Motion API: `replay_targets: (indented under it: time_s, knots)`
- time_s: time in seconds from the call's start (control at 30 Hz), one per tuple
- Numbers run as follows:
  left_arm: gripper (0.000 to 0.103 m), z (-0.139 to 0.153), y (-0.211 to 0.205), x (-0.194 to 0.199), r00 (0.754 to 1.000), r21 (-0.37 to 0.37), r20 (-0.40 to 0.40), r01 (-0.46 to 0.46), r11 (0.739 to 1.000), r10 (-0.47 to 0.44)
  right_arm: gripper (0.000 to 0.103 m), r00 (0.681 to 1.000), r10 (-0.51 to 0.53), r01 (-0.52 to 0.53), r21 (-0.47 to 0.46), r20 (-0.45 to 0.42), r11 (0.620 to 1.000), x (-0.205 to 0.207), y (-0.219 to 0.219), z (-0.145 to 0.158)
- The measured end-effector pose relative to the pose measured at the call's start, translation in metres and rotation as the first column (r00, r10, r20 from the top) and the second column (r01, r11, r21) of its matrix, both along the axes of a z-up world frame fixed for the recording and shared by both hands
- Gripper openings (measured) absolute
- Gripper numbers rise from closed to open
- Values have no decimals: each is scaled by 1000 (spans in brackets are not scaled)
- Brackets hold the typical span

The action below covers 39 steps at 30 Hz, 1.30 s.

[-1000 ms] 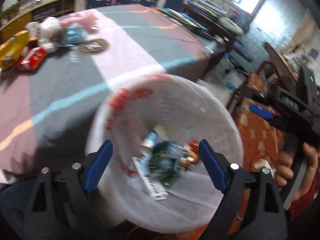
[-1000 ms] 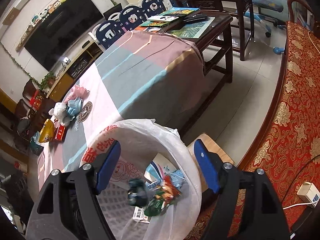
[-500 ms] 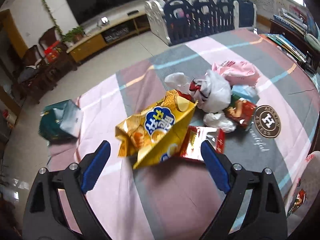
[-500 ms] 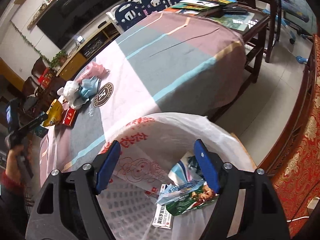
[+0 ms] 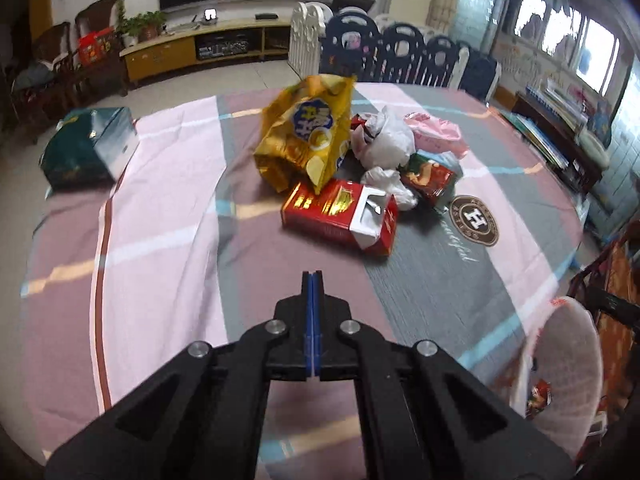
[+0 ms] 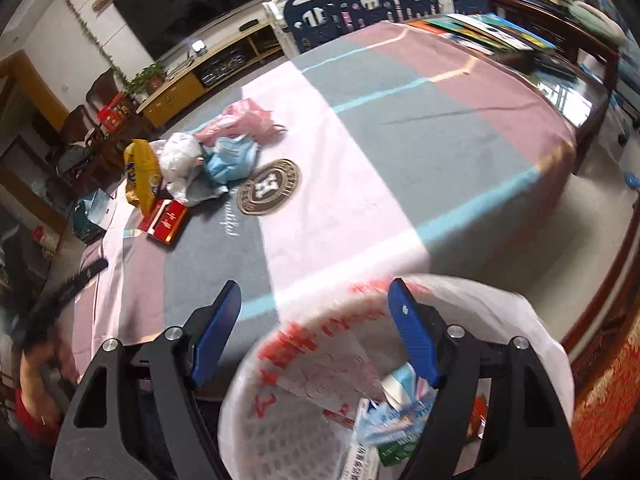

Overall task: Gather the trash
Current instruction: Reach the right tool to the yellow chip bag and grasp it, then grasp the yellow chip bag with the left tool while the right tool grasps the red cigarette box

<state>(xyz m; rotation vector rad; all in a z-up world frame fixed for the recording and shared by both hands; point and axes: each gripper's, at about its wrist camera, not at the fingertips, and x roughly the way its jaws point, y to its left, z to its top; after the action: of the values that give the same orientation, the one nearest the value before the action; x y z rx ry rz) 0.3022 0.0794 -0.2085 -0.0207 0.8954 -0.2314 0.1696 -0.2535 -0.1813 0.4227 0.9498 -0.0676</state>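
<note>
Here the left gripper (image 5: 312, 280) is seen with its blue pads pressed together on nothing, held above the striped tablecloth (image 5: 160, 240). Just ahead of its tips a red carton (image 5: 340, 218) lies flat, and beyond that a yellow snack bag (image 5: 308, 132) is propped upright against white and pink plastic bags (image 5: 384, 136). A dark green box (image 5: 90, 148) is found far ahead to the left. The right gripper (image 6: 314, 312) is held with its fingers wide apart above the white-lined bin (image 6: 320, 360), in which wrappers (image 6: 396, 412) are seen below its right finger.
</note>
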Motion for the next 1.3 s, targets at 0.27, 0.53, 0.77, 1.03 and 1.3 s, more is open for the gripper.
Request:
replay_targets:
  time_s: [0.27, 0.53, 0.77, 1.03, 1.3]
  knots:
    - [66, 10, 53, 1, 984, -141, 44, -162, 977, 170, 75, 989, 129, -125, -60, 73, 990, 106, 74, 27]
    - [87, 2, 85, 22, 963, -155, 13, -266, 951, 271, 88, 961, 272, -263, -156, 41, 952, 246, 178, 32]
    - [87, -9, 144, 1, 898, -281, -53, -433, 857, 436, 6, 954, 299, -300, -16, -24, 954, 262, 191, 0]
    - [87, -13, 180, -19, 812, -361, -99, -568, 739, 576, 3, 903, 428, -424, 272, 46, 864, 189, 216, 5]
    - [88, -21, 182, -21, 820, -366, -151, -566, 739, 553, 58, 905, 425, -425, -13, -25, 905, 174, 228, -5]
